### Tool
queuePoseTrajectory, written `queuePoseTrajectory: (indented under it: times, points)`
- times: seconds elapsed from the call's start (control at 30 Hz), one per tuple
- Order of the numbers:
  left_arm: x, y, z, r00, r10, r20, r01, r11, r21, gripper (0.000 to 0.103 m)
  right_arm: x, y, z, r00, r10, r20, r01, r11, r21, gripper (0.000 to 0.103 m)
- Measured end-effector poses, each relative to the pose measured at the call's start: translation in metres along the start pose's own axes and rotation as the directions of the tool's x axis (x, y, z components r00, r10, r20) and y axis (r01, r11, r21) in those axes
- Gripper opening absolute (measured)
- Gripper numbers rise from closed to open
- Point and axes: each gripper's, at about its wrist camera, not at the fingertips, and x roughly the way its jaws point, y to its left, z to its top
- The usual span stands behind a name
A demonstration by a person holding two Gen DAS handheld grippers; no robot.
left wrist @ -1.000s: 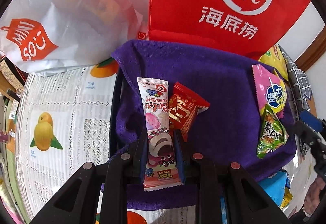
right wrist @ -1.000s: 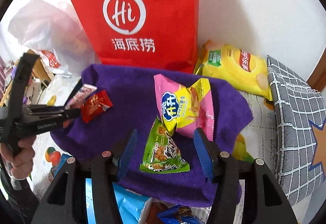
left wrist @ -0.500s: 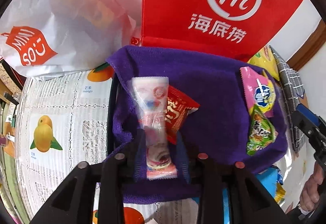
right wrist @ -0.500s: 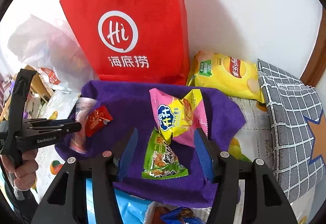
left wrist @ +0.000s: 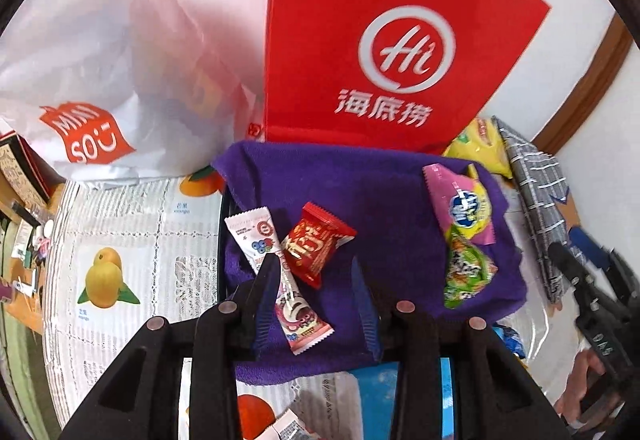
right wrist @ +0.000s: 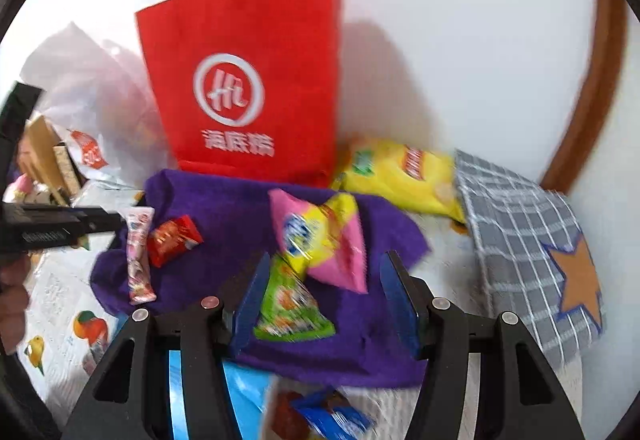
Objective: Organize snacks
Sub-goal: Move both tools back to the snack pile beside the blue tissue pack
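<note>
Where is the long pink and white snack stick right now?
In the left wrist view, the snack stick lies on the purple cloth's left part, touching the red candy packet.

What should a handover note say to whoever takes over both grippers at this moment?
Left gripper: its fingers have just been opening; empty, above the long pink-and-white wafer stick packet lying on the purple towel.
Right gripper: open, empty, above the green triangular snack packet.
On the towel: wafer stick beside the red foil candy packet; pink-and-yellow crisp bag overlapping the green packet.
Done: four snacks on the towel.
Left: yellow chip bag and blue packets are off the towel.
</note>
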Motion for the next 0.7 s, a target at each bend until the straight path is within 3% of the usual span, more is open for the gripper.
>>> queuePoseTrajectory:
  times: [0.27, 0.43, 0.57, 0.7]
  points:
    - [-0.036, -0.006, -0.001, 0.997, -0.043, 0.067, 0.042, 0.999, 0.019, 0.038, -0.013, -0.027, -0.074, 0.989, 0.054, -0.135, -0.037, 0.991, 0.127, 0.055]
    - [-0.054, -0.009, -0.003, 0.993, -0.058, 0.099, 0.056, 0.998, 0.023, 0.039, -0.021, -0.019, -0.115, 0.984, 0.085, -0.158, -0.067, 0.991, 0.115, 0.054]
    - [-0.063, -0.015, -0.006, 0.992, -0.063, 0.112, 0.059, 0.998, 0.033, 0.039, -0.018, -0.016, -0.132, 0.978, 0.099, -0.186, -0.075, 0.989, 0.131, 0.052]
    - [-0.074, -0.023, -0.011, 0.989, -0.057, 0.133, 0.05, 0.997, 0.057, 0.039, -0.03, -0.021, -0.141, 0.981, 0.108, -0.162, -0.084, 0.985, 0.153, 0.051]
